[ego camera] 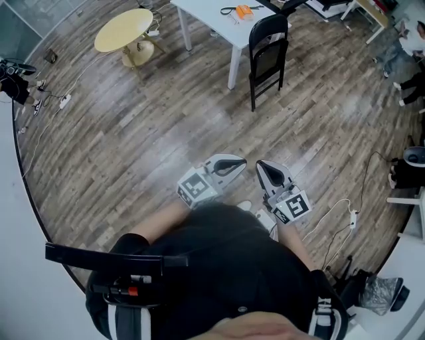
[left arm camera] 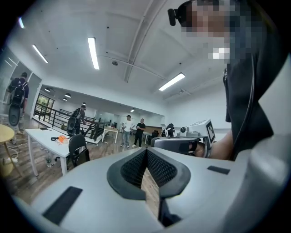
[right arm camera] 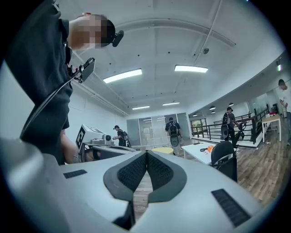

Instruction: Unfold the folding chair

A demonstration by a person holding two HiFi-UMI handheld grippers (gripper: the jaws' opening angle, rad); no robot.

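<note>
One black folding chair (ego camera: 268,56) is stood up tall on the floor (ego camera: 133,146), just beside the white tabletop (ego camera: 212,16) and well apart from the two claws. The left claw (ego camera: 238,163) and right claw (ego camera: 263,167) are squeezed closed, and nothing is held.

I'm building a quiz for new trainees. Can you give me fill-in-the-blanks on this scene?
1. The folding chair stands beside a table whose colour is ____.
2. The yellow table has a ____ top.
3. The left gripper and right gripper are both ____, holding nothing.
Missing: white; round; shut.
</note>
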